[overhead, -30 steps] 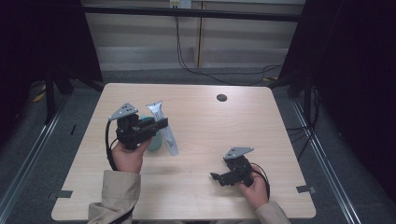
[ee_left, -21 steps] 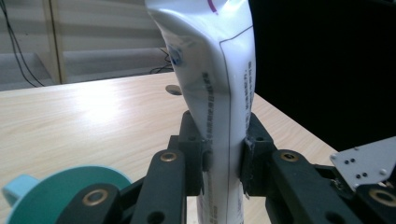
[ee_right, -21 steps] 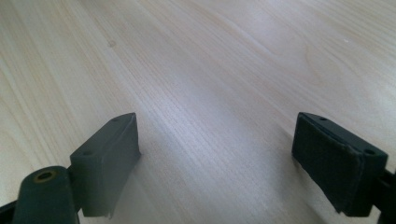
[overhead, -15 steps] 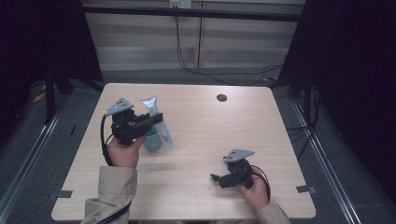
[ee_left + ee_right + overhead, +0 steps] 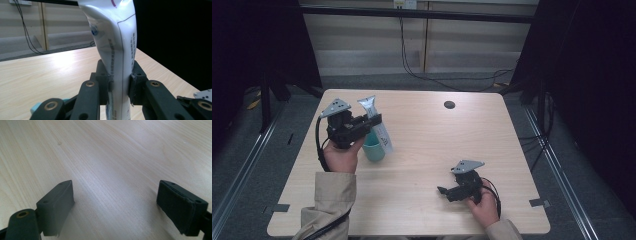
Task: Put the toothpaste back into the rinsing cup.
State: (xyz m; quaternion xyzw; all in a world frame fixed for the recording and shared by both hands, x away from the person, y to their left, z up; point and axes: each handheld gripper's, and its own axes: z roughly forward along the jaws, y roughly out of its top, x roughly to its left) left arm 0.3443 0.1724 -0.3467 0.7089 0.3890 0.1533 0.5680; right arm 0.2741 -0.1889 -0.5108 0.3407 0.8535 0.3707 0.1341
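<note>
Dark curtains flank a pale panelled wall at the top of the high view, with grey floor around a light wood-grain table (image 5: 422, 150) whose far side has a small round black hole (image 5: 449, 104). Left of centre, the left gripper (image 5: 374, 121) has its black fingers clamped on a glossy white tube (image 5: 117, 50) with a teal cap (image 5: 373, 150). At lower right, the right gripper (image 5: 443, 191) rests low, fingers spread apart over bare wood.
</note>
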